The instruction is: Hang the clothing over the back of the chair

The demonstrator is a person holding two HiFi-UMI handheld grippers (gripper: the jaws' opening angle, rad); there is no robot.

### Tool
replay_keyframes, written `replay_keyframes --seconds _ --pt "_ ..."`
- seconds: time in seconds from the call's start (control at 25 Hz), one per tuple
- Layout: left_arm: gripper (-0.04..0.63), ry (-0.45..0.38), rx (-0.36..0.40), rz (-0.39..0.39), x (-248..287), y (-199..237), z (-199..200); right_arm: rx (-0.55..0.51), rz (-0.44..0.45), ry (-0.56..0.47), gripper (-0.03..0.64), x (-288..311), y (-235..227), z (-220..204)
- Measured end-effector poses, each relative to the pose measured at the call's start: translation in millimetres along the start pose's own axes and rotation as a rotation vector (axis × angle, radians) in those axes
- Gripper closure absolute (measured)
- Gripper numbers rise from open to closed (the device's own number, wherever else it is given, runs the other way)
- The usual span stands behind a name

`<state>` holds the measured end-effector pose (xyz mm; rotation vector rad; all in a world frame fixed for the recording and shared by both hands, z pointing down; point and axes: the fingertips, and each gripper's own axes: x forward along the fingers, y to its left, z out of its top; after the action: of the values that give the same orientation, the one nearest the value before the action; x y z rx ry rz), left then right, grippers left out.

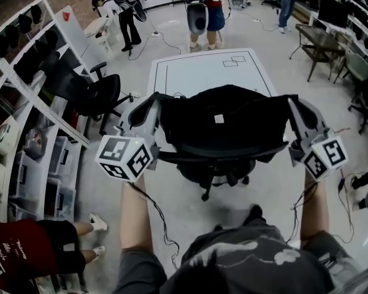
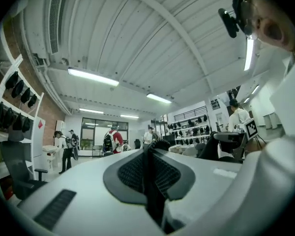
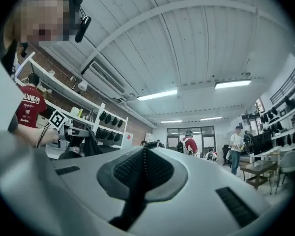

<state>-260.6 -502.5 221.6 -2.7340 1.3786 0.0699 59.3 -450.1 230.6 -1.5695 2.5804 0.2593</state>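
i am holding the black clothing (image 1: 221,124) stretched wide just above the chair (image 1: 213,175), my left gripper (image 1: 150,108) and right gripper (image 1: 293,108) each pinching a top corner in closed jaws so the cloth is hanging flat for draping over the back.

A large research lab or testing workshop is shown, not a home. White shelving (image 1: 26,22) loaded with rows of dark rounded gear is set along a brick wall (image 2: 53,113), and clear storage bins (image 1: 58,158) are kept lower down. A ribbed white ceiling (image 2: 152,43) is lit by long strip lights (image 2: 92,76). Cables (image 1: 162,40) are trailed across the grey floor (image 1: 270,188) near a white counter (image 1: 202,69) marked with drawn outlines. Office chairs (image 1: 101,94) are scattered about, and people (image 1: 127,17) carrying equipment are seen at the far end. Square-marker cubes are borne by the left hand-held gripper (image 1: 152,103) and the right hand-held gripper (image 1: 292,103).
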Motion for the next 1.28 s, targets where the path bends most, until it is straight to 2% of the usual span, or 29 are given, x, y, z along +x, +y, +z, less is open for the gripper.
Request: replay_keyframes --seconds 0.16,0.36,0.68,0.88,1.0,1.28 --pt "0.584 -0.078 -0.002 0.002 -28 -13 17 -0.03 0.0 -0.044 0.621 -27 20 21" --pt "0.584 -0.127 -0.037 0.071 -68 -14 24 -0.033 0.024 -0.082 0.621 -54 35 32" --pt "0.584 -0.124 -0.081 0.175 -113 -51 12 -0.002 0.105 -0.064 0.621 -93 57 29" --pt "0.584 -0.2 -0.079 0.237 -157 -70 35 -0.016 0.165 -0.112 0.621 -123 72 49" --pt "0.584 -0.219 -0.07 0.274 -186 -86 38 -0.022 0.189 -0.12 0.621 -145 81 50" --pt "0.584 -0.212 -0.142 0.334 -237 -113 23 0.027 0.21 -0.098 0.621 -184 101 46"
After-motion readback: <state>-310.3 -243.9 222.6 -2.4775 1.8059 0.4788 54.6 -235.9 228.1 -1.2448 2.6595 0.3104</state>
